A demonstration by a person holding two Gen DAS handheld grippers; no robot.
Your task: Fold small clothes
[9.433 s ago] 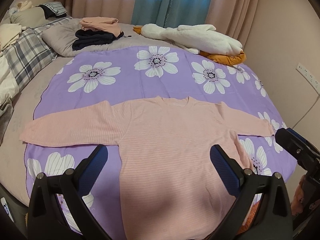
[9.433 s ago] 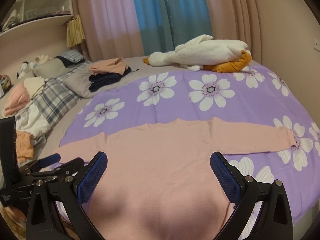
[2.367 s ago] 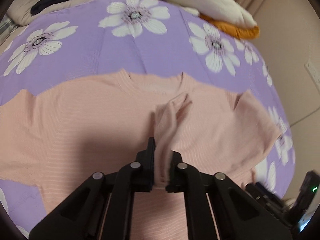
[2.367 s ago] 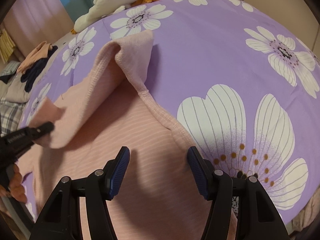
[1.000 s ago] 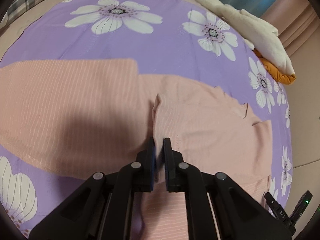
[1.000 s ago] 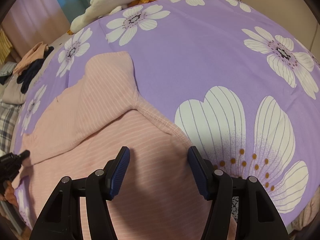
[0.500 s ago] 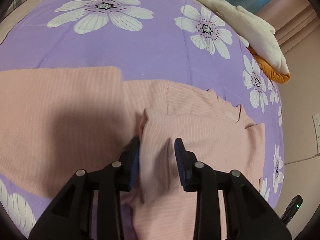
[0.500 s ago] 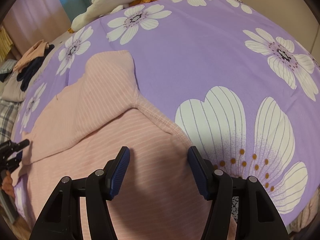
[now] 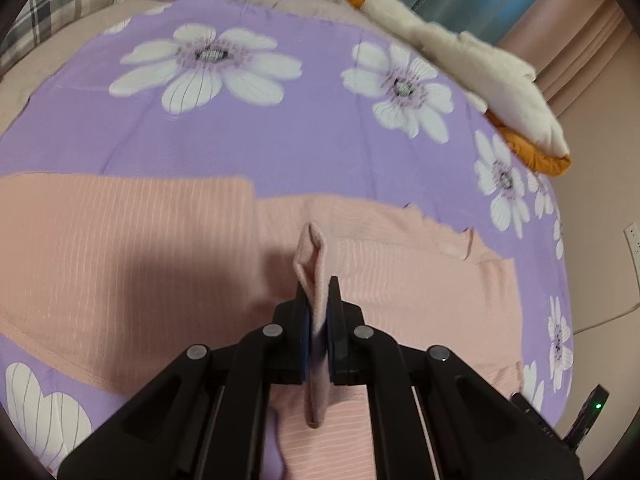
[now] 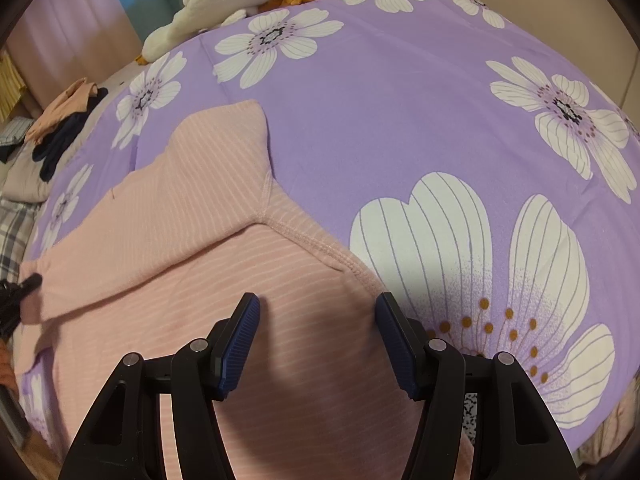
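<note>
Pinching the sleeve cuff (image 9: pixel 313 264) w/ left gripper (image 9: pixel 318 320): jaws just closed again on it, fabric clamped between pads, prob to re-lay the sleeve across the pink top (image 9: pixel 140 248) on the purple floral sheet (image 9: pixel 300 136). Gripper body hides the hem there. Right-wrist view: right gripper (image 10: pixel 318 340) about half open, nothing held, hovering over the top near the armpit seam; contact w/ cloth unclear. Top's left edge is cut off.

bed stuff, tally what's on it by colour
pink: 1, ribbed long-sleeve top
purple: 1, flowered bedspread
white and orange: 1, plush goose
dark navy and peach: 1, pile of folded clothes
grey plaid: 1, blanket
total: 5
</note>
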